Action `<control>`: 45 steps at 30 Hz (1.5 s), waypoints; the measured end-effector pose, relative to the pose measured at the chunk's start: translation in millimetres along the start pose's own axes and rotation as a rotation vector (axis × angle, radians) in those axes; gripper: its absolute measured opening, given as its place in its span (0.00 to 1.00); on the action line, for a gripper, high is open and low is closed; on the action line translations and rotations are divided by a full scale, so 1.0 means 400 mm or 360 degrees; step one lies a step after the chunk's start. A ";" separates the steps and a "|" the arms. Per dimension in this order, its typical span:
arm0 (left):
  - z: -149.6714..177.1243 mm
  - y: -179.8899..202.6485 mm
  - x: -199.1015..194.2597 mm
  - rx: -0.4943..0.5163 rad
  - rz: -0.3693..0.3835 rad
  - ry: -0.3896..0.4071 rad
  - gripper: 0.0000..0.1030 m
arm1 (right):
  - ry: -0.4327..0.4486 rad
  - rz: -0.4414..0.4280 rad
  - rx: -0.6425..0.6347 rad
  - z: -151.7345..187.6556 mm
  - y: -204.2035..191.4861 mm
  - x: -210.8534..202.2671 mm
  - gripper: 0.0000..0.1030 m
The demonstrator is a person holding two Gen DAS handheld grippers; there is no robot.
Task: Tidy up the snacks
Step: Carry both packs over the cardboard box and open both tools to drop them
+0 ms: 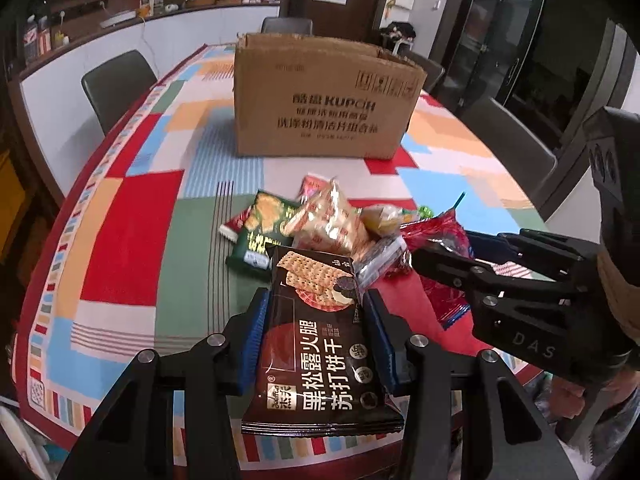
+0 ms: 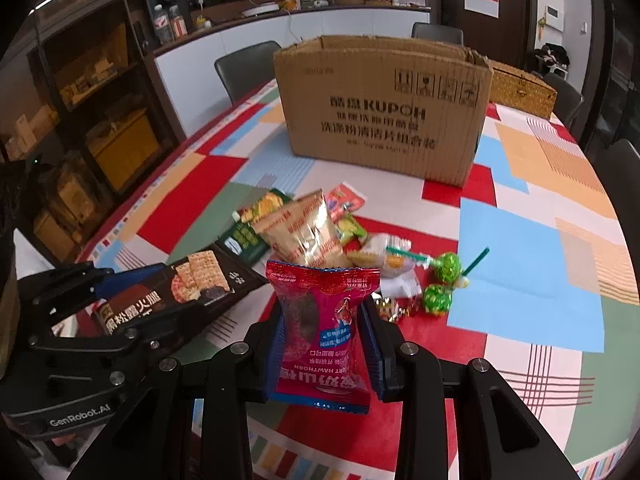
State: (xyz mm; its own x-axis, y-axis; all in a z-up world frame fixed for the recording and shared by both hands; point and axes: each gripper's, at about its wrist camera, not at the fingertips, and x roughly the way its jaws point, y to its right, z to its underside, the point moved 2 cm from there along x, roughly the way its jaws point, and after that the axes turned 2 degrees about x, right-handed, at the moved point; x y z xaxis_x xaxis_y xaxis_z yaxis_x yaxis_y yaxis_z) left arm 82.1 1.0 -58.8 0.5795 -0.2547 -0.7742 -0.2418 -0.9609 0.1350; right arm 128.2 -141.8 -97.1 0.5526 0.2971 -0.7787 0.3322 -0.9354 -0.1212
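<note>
My left gripper [image 1: 316, 300] is shut on a black soda-cracker packet [image 1: 320, 344], held above the near table edge; the packet also shows in the right wrist view [image 2: 180, 288]. My right gripper [image 2: 324, 312] is shut on a red hawthorn snack bag [image 2: 324, 320], which also shows in the left wrist view [image 1: 440, 240]. A pile of snacks lies on the table: a gold-and-red bag [image 2: 304, 228], a green packet [image 1: 260, 224], and two green lollipops [image 2: 444, 276]. An open cardboard box [image 1: 320, 100] stands behind the pile.
The table wears a patchwork cloth [image 2: 520, 264]. A woven basket [image 2: 524, 88] sits behind the box at right. Dark chairs [image 1: 116, 84] surround the table. A counter and shelves lie beyond.
</note>
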 end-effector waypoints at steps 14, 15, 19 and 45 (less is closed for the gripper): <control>-0.123 -0.014 -0.048 0.0035 -0.0013 0.0244 0.45 | 0.0219 0.0050 -0.0018 -0.119 0.011 -0.062 0.34; -0.135 -0.015 -0.050 0.0038 -0.0012 0.0261 0.45 | 0.0242 0.0057 -0.0023 -0.133 0.013 -0.069 0.34; -0.179 -0.019 -0.057 0.0051 -0.0011 0.0317 0.45 | 0.0321 0.0074 -0.0034 -0.184 0.018 -0.091 0.34; -0.466 -0.021 -0.072 0.0130 -0.0015 0.0537 0.45 | 0.0494 0.0104 0.0038 -0.443 0.095 -0.130 0.34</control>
State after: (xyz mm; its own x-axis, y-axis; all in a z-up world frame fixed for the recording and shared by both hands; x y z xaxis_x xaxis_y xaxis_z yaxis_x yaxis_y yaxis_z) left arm 212.4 -4.1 77.4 0.8034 -0.2804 -0.5252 -0.2887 -0.9550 0.0682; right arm 247.7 -158.9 47.7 0.7803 0.2769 -0.5607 0.2721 -0.9576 -0.0943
